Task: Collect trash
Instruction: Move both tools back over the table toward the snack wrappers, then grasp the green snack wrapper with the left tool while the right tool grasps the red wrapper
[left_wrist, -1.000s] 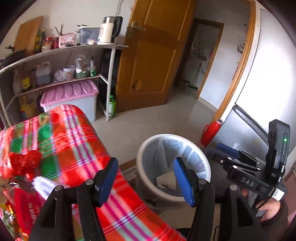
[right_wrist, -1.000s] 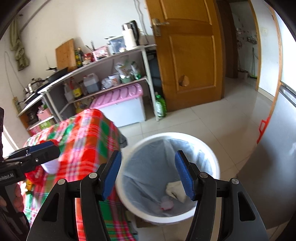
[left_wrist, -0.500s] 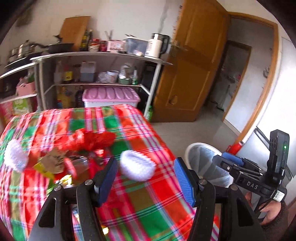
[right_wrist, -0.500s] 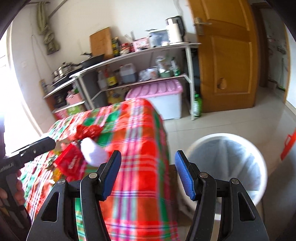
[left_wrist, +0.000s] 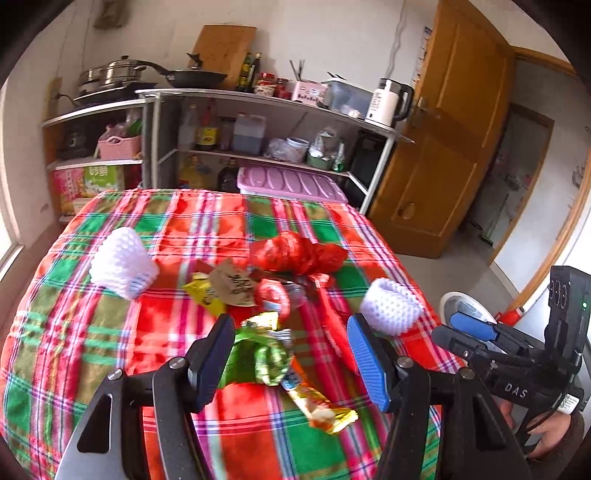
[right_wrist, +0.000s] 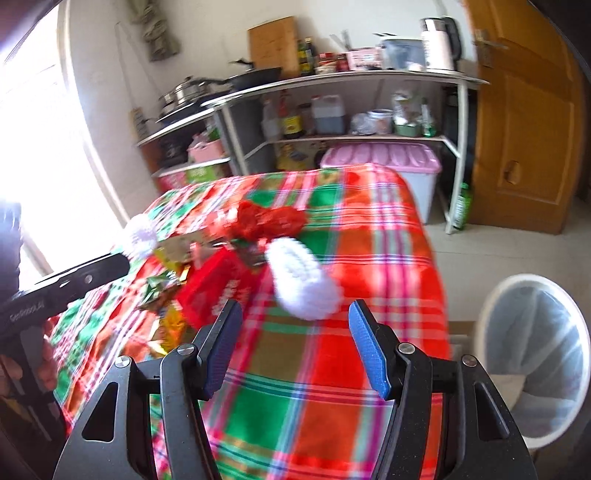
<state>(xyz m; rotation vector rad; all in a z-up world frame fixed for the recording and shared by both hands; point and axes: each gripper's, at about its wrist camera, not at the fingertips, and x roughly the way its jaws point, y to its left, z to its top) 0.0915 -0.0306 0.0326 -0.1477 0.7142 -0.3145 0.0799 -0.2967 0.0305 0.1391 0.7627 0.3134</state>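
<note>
**Both hand-held grippers turned from the bin to the littered worktop**

A second ago both views looked down into the white trash bin; now both face the worktop under its red-and-green checked cloth. The swing suggests one drop-off is finished and the next pick-up is about to begin. The left hand-held gripper is released, its blue pads spread with nothing pressed between them; a crumpled green wrapper lies on the cloth in the gap. The right hand-held gripper is likewise released and empty, aimed at a white foam net just ahead of its pads. More trash remains at the centre of the cloth: a red plastic bag, a yellow wrapper, a gold wrapper, a brown card and a second white foam net toward the far left.

The cloth drapes over the worktop's right edge, and the bin stands on the floor just beside it, so the carry is judged short. The foam net near the right gripper sits close to that edge. Open floor runs toward the wooden door; shelves crowd the far side.
</note>
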